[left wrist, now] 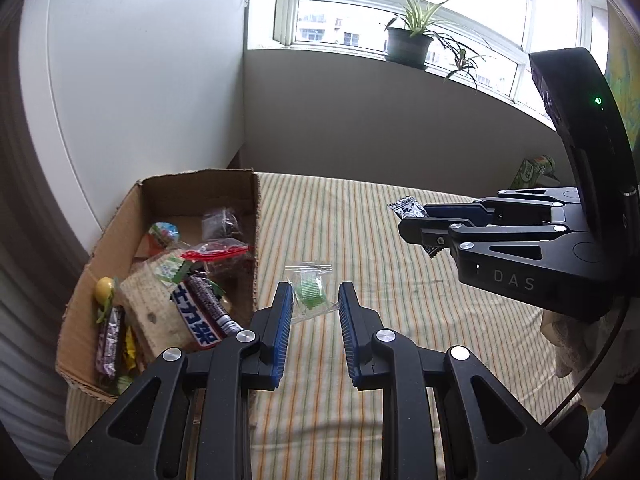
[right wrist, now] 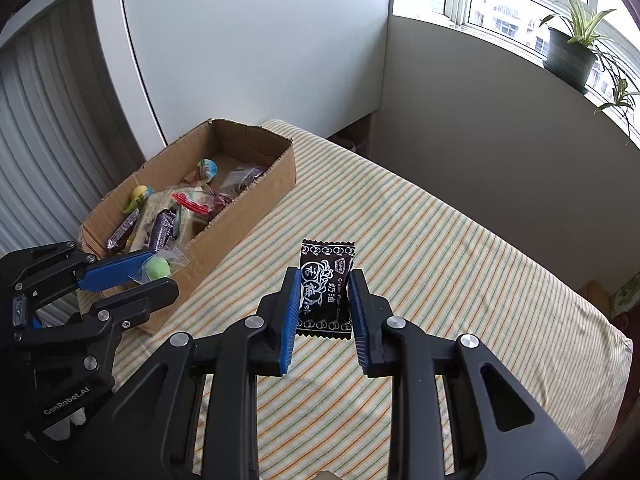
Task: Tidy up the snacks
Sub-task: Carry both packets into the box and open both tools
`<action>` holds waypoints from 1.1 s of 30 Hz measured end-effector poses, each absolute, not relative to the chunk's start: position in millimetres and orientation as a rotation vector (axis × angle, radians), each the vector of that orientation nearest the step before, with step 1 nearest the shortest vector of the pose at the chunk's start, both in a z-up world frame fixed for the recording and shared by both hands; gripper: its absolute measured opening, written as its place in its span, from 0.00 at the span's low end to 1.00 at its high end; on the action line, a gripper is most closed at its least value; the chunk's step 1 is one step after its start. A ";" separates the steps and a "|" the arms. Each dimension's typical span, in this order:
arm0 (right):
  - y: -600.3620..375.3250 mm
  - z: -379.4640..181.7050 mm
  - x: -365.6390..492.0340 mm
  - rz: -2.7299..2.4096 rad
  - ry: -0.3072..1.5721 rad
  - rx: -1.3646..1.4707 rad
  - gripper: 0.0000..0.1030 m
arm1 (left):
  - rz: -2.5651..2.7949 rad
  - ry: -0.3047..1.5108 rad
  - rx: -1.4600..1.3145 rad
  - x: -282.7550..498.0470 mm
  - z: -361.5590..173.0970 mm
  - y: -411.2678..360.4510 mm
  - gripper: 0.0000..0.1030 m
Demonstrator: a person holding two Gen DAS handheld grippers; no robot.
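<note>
My left gripper [left wrist: 314,300] is shut on a clear packet with a green sweet [left wrist: 310,292], held above the striped cloth just right of the cardboard box [left wrist: 256,200]; it also shows in the right wrist view [right wrist: 154,270]. My right gripper [right wrist: 324,290] is shut on a black plum candy packet [right wrist: 326,280], held above the cloth; it also shows in the left wrist view [left wrist: 416,220], with the packet [left wrist: 406,208] sticking out. The box [right wrist: 248,216] holds several wrapped snacks.
The striped cloth [right wrist: 460,280] covers the surface. A white cabinet [left wrist: 140,100] stands behind the box. A potted plant [left wrist: 410,40] sits on the window sill. A green carton [left wrist: 532,170] lies at the far right edge.
</note>
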State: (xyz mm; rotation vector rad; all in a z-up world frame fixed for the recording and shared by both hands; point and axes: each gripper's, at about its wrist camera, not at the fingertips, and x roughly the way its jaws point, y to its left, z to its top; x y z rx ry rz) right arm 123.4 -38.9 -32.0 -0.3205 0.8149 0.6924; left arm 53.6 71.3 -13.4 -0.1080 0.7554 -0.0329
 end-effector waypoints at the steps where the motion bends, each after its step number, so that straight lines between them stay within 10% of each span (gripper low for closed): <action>1: -32.8 -29.8 122.5 0.696 0.812 -0.320 0.24 | -0.027 0.751 -0.110 52.5 -11.9 76.0 0.21; 33: 115.7 -41.3 159.6 0.807 0.860 -0.332 0.27 | 0.090 0.752 -0.106 95.9 -18.7 199.6 0.22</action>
